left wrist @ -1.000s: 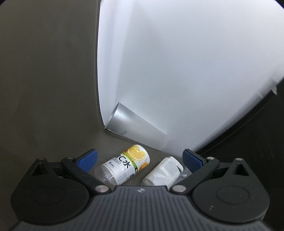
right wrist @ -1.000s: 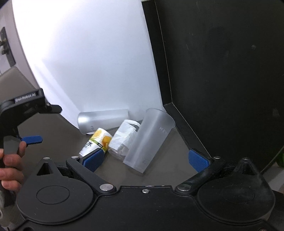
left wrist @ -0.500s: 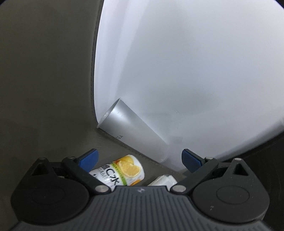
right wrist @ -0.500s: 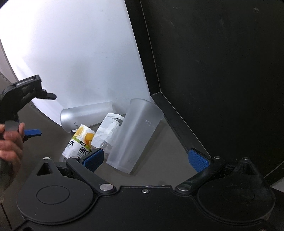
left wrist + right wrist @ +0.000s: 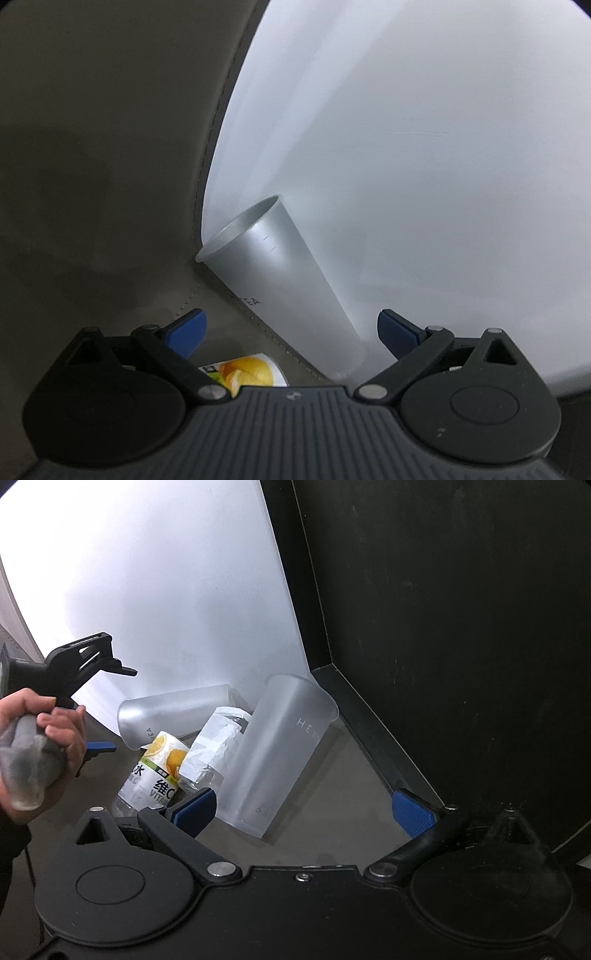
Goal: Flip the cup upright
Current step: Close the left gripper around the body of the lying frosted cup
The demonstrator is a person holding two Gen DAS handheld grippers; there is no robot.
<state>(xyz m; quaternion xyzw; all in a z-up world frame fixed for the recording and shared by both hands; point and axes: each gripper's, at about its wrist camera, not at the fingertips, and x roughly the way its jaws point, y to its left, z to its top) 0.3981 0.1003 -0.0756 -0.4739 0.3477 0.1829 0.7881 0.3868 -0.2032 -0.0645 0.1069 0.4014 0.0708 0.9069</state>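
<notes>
A staged photo-booth setup: white backdrop, black panels, grey floor.

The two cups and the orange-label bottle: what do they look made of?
Lying cup and leaning cup: seemingly frosted translucent plastic, matte, with printed lettering and thin rims. Orange-label bottle: probably clear plastic, where the body shows below a glossy printed sleeve.

Leaning frosted cup: showing pale letters "HEY", the rest turning out of sight.
Lying frosted cup: showing "EA".
Lemon-label bottle: displaying "水", "維C", "VITA".
</notes>
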